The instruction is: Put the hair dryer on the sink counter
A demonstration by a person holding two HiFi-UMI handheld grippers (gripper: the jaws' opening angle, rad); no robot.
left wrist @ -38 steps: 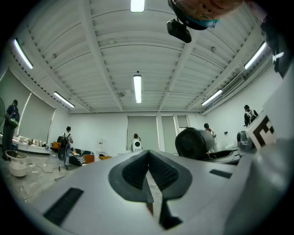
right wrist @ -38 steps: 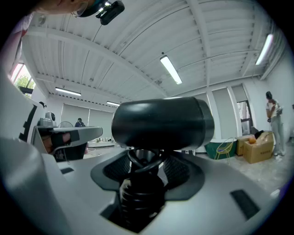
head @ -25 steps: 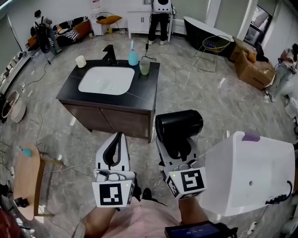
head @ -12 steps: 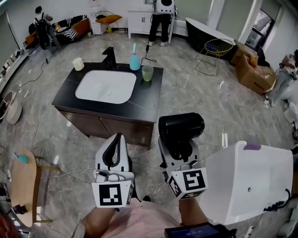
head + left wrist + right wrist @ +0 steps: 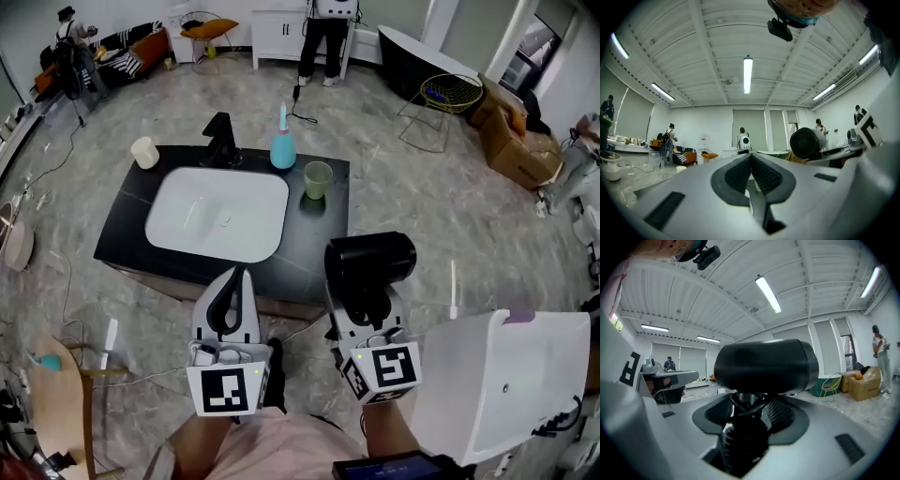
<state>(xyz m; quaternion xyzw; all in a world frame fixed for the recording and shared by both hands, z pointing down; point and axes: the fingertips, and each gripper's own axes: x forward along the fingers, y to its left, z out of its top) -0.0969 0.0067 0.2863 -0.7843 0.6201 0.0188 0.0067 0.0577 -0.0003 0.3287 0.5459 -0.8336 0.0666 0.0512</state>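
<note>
The black hair dryer (image 5: 370, 263) stands upright with its handle between the jaws of my right gripper (image 5: 360, 302), which is shut on it. Its barrel fills the right gripper view (image 5: 766, 363) above the pads (image 5: 780, 414). The black sink counter (image 5: 319, 239) with a white basin (image 5: 217, 214) lies just ahead of both grippers. My left gripper (image 5: 238, 278) is shut and empty, over the counter's near edge. In the left gripper view its jaws (image 5: 751, 164) meet, and the hair dryer (image 5: 808, 143) shows to the right.
On the counter stand a black faucet (image 5: 220, 137), a teal dispenser (image 5: 283, 148), a green cup (image 5: 317, 178) and a white cup (image 5: 143, 152). A white box-like unit (image 5: 502, 375) is close on my right. A wooden stool (image 5: 61, 403) stands at the lower left. A person (image 5: 328, 28) stands far back.
The sink counter has come nearer and now lies right in front of the grippers. Both grippers keep their pose, and the hair dryer stays in the right one.
</note>
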